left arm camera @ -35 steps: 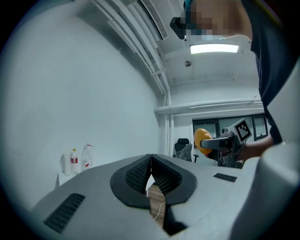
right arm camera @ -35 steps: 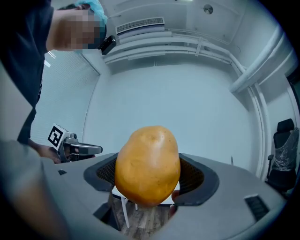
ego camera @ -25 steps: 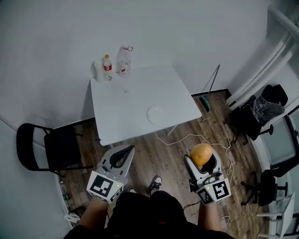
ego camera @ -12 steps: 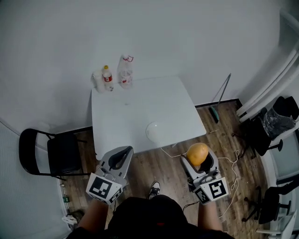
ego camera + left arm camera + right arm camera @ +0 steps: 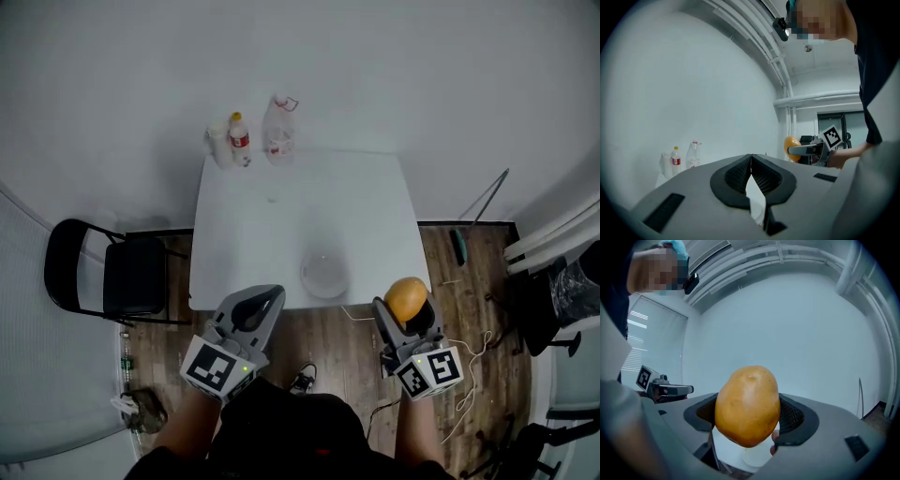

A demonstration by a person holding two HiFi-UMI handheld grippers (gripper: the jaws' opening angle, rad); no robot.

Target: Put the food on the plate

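Observation:
My right gripper (image 5: 410, 307) is shut on a yellow-brown potato (image 5: 406, 297), which it holds just off the near right corner of the white table (image 5: 262, 234). In the right gripper view the potato (image 5: 747, 404) fills the space between the jaws. A round clear plate (image 5: 324, 274) rests on the table near its front edge, left of the potato. My left gripper (image 5: 257, 307) hangs in front of the table's near edge, shut and empty. Its jaws meet at their tips in the left gripper view, where the right gripper (image 5: 806, 150) with the potato (image 5: 791, 146) shows at the right.
Three bottles (image 5: 240, 141) stand at the table's far left corner. A black chair (image 5: 103, 277) is left of the table. A cable (image 5: 469, 352) lies on the wooden floor at the right, with a dark chair (image 5: 561, 291) at the frame's right edge. My shoe (image 5: 302, 379) shows below.
The view has shifted: the table and plate now lie closer and more centred ahead of me. Both grippers have come nearer the table's front edge, the right one still holding the potato.

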